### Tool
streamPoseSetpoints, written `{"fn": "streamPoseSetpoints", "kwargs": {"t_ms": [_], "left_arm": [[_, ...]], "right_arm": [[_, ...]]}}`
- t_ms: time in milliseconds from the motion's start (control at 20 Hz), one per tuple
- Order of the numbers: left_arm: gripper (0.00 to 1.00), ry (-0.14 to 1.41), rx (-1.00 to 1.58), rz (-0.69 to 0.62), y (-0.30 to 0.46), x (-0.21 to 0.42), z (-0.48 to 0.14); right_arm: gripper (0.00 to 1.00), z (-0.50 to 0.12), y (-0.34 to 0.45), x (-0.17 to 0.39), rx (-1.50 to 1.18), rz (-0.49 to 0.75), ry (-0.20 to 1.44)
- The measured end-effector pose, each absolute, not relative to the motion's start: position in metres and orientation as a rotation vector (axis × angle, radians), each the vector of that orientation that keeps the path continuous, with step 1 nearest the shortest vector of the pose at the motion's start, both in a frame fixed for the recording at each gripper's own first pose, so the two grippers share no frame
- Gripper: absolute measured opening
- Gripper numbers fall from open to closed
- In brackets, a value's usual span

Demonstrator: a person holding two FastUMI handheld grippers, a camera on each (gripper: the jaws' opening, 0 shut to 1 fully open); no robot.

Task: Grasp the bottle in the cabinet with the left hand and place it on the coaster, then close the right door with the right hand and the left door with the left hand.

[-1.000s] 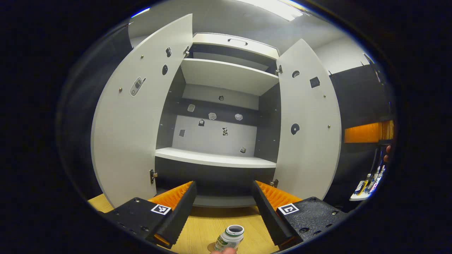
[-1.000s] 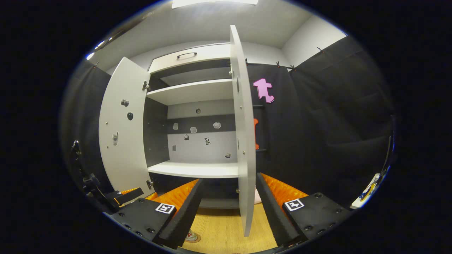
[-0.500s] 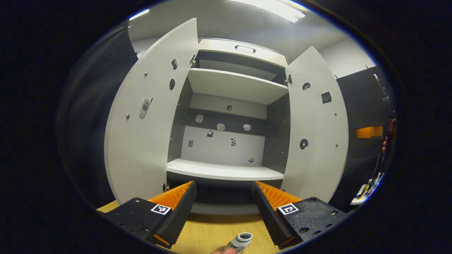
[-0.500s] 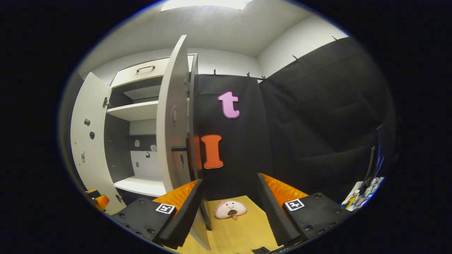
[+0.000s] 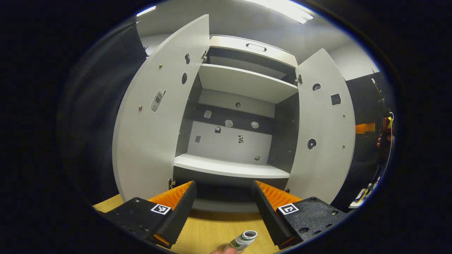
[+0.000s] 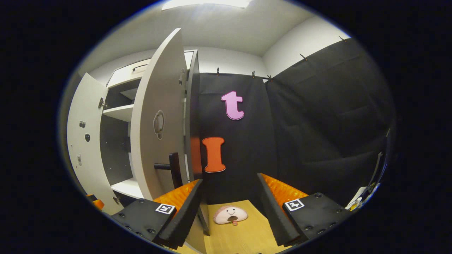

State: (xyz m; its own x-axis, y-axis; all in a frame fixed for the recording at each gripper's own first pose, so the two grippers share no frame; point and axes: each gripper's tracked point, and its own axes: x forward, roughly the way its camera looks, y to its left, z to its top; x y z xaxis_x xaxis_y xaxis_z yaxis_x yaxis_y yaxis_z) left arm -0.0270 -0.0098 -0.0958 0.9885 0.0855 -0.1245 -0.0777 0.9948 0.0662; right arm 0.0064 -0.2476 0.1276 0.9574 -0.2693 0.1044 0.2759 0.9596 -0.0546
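Bottle is out of the cabinet, on the wooden table at the bottom edge of the left gripper view, just below and between the left gripper fingers. Coaster can't be made out under it. The bottle reads as upright, long axis vertical, open mouth pointing up toward the camera; fisheye tilts it, so not certain.

Left gripper jaws are spread wide, holding nothing. Right gripper jaws are also spread, empty, sitting by the outer face of the right door, near its black handle. Left door stands wide open.

Risks, as judged: the right gripper's left finger is close to the door's lower edge, so a push could slip off the panel or snag the handle. A hard shove could slam the door and rattle the bottle. When the left gripper swings to the left door, a low path could knock the bottle over.
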Motion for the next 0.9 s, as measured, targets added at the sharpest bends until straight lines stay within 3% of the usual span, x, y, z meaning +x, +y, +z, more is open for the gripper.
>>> {"fn": "streamPoseSetpoints", "kwargs": {"t_ms": [50, 100, 350, 400, 650, 900], "left_arm": [[0.95, 0.126, 0.067, 0.084, -0.008, -0.028, -0.095], [0.95, 0.121, 0.072, 0.085, -0.007, -0.028, -0.093], [0.95, 0.100, 0.098, 0.086, -0.001, -0.028, -0.086], [0.95, 0.095, 0.102, 0.088, 0.000, -0.028, -0.084], [0.95, 0.075, 0.100, 0.085, 0.001, -0.025, -0.078], [0.95, 0.067, 0.112, 0.081, 0.007, -0.027, -0.072]], "right_arm": [[0.89, 0.127, -0.245, 0.008, -0.068, -0.269, -0.097], [0.96, 0.125, -0.241, 0.010, -0.061, -0.258, -0.096], [0.91, 0.126, -0.237, 0.010, -0.083, -0.274, -0.114], [0.95, 0.127, -0.236, 0.009, -0.101, -0.278, -0.119], [0.95, 0.131, -0.228, 0.007, -0.201, -0.329, -0.141], [0.93, 0.125, -0.207, 0.011, -0.120, -0.265, -0.128]]}}
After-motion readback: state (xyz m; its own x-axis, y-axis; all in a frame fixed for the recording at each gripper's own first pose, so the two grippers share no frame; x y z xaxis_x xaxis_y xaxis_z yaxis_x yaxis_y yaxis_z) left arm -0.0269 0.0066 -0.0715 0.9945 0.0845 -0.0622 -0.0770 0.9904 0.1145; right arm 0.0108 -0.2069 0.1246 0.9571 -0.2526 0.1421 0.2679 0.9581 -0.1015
